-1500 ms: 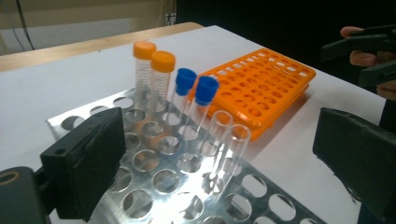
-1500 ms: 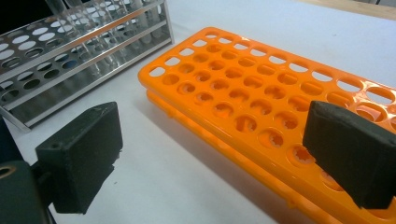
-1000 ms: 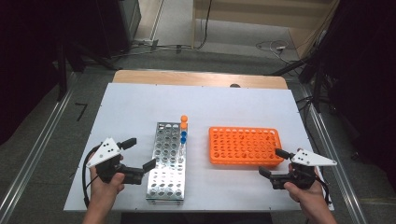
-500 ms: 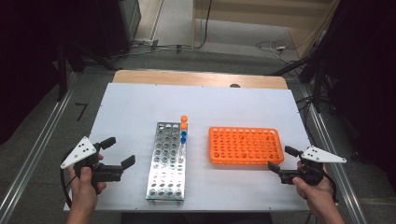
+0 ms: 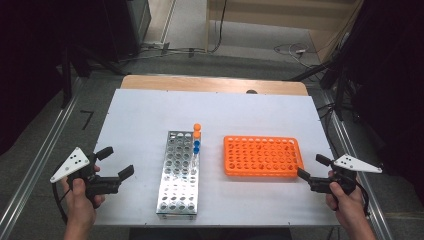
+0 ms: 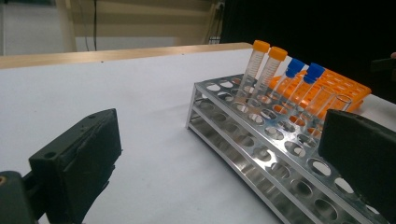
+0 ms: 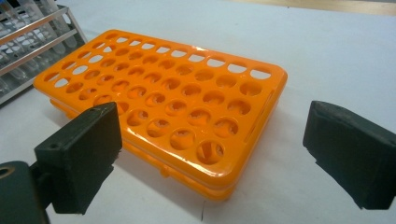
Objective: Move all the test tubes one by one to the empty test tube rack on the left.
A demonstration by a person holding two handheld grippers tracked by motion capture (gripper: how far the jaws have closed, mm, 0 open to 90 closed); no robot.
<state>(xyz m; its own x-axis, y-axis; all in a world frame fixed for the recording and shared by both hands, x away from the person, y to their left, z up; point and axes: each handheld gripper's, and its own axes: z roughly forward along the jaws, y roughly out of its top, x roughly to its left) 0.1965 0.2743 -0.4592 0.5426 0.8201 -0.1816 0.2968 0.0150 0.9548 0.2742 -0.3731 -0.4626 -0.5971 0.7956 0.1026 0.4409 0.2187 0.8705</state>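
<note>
A silver metal tube rack [image 5: 180, 172] [image 6: 261, 140] stands lengthwise in the middle of the white table. At its far right corner it holds two orange-capped tubes [image 5: 197, 131] [image 6: 266, 70] and two blue-capped tubes [image 5: 196, 147] [image 6: 301, 79]. To its right lies an empty orange rack [image 5: 262, 156] [image 7: 163, 102]. My left gripper [image 5: 116, 162] [image 6: 224, 163] is open, left of the metal rack, holding nothing. My right gripper [image 5: 312, 166] [image 7: 210, 158] is open just right of the orange rack, also holding nothing.
The white table [image 5: 150, 115] has a wooden strip [image 5: 215, 84] along its far edge. Metal rails [image 5: 37, 165] run along both sides of the table. Cables lie on the floor beyond the table.
Both grippers have drawn outward from the racks, the left one further left, the right one further right. The racks and tubes have stayed put.
</note>
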